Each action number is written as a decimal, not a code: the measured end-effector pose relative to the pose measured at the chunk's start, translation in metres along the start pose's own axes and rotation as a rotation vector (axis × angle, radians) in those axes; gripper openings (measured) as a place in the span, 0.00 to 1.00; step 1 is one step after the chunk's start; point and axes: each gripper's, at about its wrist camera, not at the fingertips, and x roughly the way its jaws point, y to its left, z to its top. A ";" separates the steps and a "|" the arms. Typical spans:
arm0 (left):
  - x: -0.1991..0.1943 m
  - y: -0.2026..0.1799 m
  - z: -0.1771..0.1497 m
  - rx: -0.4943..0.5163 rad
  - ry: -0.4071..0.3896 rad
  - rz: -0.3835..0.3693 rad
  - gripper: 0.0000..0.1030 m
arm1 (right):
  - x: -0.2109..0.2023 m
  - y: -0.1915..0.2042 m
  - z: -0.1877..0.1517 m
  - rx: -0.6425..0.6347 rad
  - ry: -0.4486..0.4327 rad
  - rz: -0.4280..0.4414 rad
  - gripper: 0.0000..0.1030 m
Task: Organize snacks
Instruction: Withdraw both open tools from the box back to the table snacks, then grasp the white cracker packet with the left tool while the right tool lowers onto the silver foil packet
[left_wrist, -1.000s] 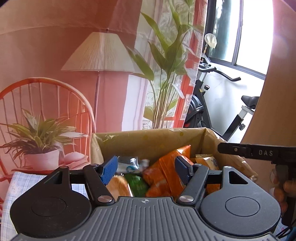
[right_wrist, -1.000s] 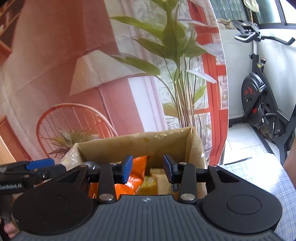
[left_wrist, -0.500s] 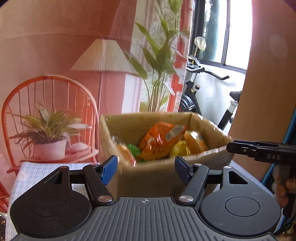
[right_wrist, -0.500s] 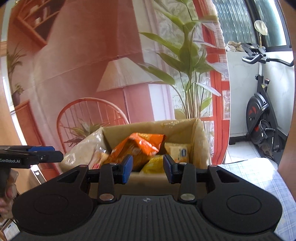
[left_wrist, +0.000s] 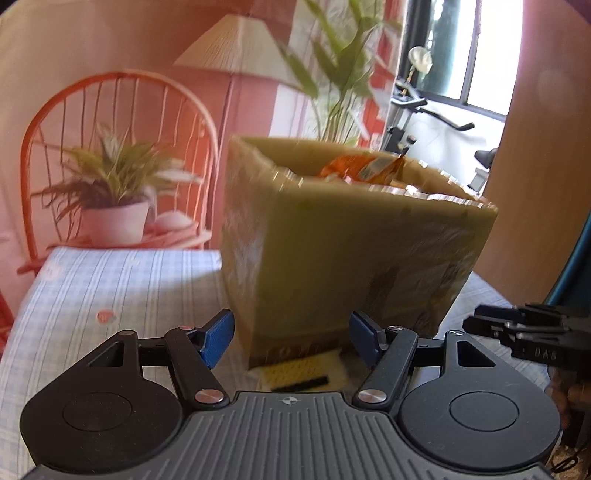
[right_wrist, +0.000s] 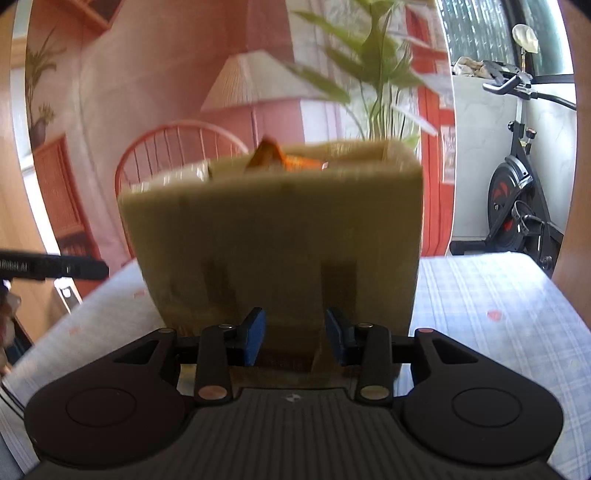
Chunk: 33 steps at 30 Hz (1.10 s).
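A surface (left_wrist: 110, 280) under a pale blue checked cloth fills the foreground; a tan cardboard box (left_wrist: 343, 251) stands on it, blurred in both views; behind it hangs a backdrop printed with a pink room, a lamp (left_wrist: 240, 48), a red wire chair (left_wrist: 110, 122) and a potted plant (left_wrist: 110, 206); tall green leaves (right_wrist: 373, 70) rise beyond the box; to the right stands an exercise bike (right_wrist: 517, 199) by a bright window.

The left view shows the box corner-on, with an orange snack bag (left_wrist: 358, 168) poking above its rim, and a yellow label or packet (left_wrist: 299, 371) lying at the foot of the box, too blurred to read; the right tool (left_wrist: 517, 332) enters at the right edge, a hand partly seen below it. The right view shows the box face-on, with the orange bag tip (right_wrist: 269, 155) and a clear wrapper (right_wrist: 184, 173) at the rim; a wooden panel runs down the left side, where the left tool (right_wrist: 51, 267) reaches in.

The left tool (left_wrist: 291, 336) stands moderately open, its blue pads (left_wrist: 218, 336) empty, just before the box base; the right tool (right_wrist: 293, 338) is narrower, also empty, its pads (right_wrist: 253, 338) close to the box front; whether they touch it cannot be told.
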 end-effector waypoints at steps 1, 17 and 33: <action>0.001 0.002 -0.004 -0.007 0.006 0.002 0.69 | 0.002 0.002 -0.007 -0.004 0.010 0.002 0.39; 0.029 0.005 -0.044 -0.040 0.115 -0.001 0.82 | 0.019 0.010 -0.076 -0.030 0.138 -0.014 0.59; 0.039 0.002 -0.062 -0.068 0.176 0.007 0.83 | 0.035 0.024 -0.099 -0.141 0.184 -0.045 0.67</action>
